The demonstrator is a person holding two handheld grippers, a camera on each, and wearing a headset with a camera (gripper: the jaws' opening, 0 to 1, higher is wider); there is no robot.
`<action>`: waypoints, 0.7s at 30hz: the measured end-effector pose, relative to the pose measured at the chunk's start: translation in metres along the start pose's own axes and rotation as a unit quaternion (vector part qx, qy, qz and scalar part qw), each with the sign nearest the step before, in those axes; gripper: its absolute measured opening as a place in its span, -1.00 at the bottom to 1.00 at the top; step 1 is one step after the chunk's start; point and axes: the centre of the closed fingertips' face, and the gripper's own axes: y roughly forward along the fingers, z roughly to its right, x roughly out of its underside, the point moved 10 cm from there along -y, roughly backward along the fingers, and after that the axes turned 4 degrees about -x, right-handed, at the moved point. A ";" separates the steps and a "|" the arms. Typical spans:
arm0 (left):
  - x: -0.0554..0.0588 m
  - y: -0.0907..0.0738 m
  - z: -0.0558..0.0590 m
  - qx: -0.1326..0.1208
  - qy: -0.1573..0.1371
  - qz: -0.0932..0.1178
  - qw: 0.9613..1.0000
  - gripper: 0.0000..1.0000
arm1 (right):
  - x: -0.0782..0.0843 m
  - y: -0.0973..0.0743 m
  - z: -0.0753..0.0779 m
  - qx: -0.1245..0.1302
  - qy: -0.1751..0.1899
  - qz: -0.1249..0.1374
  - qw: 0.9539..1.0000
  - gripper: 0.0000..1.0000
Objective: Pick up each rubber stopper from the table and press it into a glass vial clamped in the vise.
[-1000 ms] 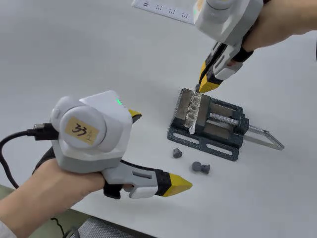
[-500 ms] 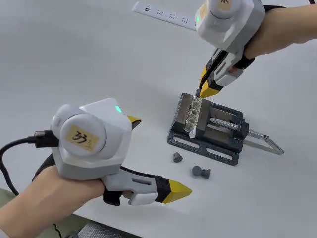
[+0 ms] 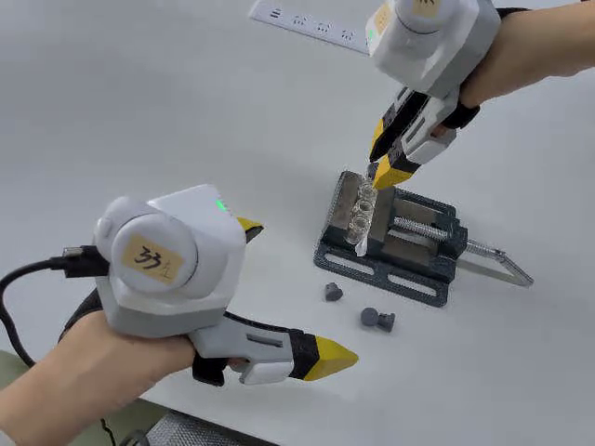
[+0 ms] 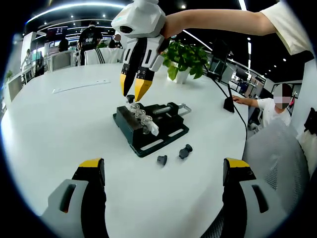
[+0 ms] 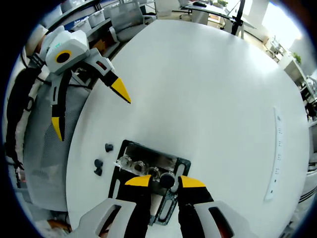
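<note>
A black vise [image 3: 418, 251] clamps a row of glass vials [image 3: 358, 223] mid-table. My right gripper [image 3: 384, 165] hovers over the row's far end, jaws slightly apart. In the right gripper view, a dark rubber stopper [image 5: 167, 181] sits on the end vial between the tips of the right gripper [image 5: 164, 184], with small gaps either side. The left gripper view shows that stopper [image 4: 130, 98] just below the yellow tips. Three loose stoppers lie before the vise: one [image 3: 333, 292] alone, two together [image 3: 376, 318]. My left gripper [image 3: 299, 290] stands open near the table's front edge, holding nothing.
A white power strip [image 3: 307, 19] lies at the table's far side. The vise's handle [image 3: 502, 260] sticks out to the right. A black cable [image 3: 19, 279] trails from my left gripper over the front edge. Chairs and people are beyond the table.
The right gripper's jaws have parted a little over the end vial, leaving the stopper on it. My left gripper has hardly moved. The head camera shifted slightly.
</note>
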 end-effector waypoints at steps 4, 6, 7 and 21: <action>0.000 -0.001 -0.001 -0.001 0.000 0.002 1.000 0.98 | -0.001 -0.007 -0.001 -0.001 -0.009 -0.004 1.000 -0.75; 0.000 -0.001 -0.003 -0.002 -0.002 0.003 1.000 0.98 | -0.002 -0.012 0.000 0.000 -0.010 -0.001 1.000 -0.74; 0.000 -0.001 -0.003 -0.003 -0.002 0.004 1.000 0.98 | -0.001 -0.011 0.002 0.000 -0.008 0.002 1.000 -0.74; 0.002 0.001 -0.003 -0.001 -0.009 0.005 1.000 0.98 | -0.001 -0.008 0.004 -0.019 -0.027 -0.012 0.999 -0.98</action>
